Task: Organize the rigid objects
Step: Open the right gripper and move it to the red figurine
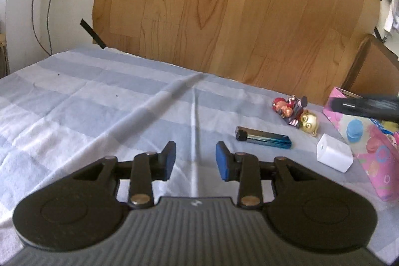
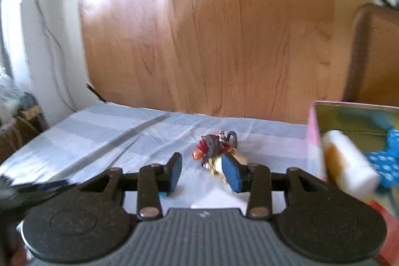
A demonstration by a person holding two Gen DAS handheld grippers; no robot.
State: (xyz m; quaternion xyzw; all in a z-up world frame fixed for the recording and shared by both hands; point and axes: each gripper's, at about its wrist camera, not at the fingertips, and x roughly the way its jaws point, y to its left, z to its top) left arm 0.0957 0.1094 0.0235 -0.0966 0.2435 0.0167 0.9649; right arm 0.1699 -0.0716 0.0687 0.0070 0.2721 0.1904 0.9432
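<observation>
The tabletop (image 1: 74, 101), under a blue-and-white checked cloth, lies bare across its left half up to the far edge against a wood-grain panel (image 1: 224, 4). The objects crowd the right side: a red toy figure (image 1: 289, 106), gold figurine (image 1: 309, 125), blue lighter (image 1: 264, 138) and white cube (image 1: 334, 156) beside a pink box (image 1: 374, 156). The left tool (image 1: 195, 160) hovers angled down, jaws partly apart and empty. The right tool (image 2: 204, 172), likewise partly apart and empty, points at the toy figure.
</observation>
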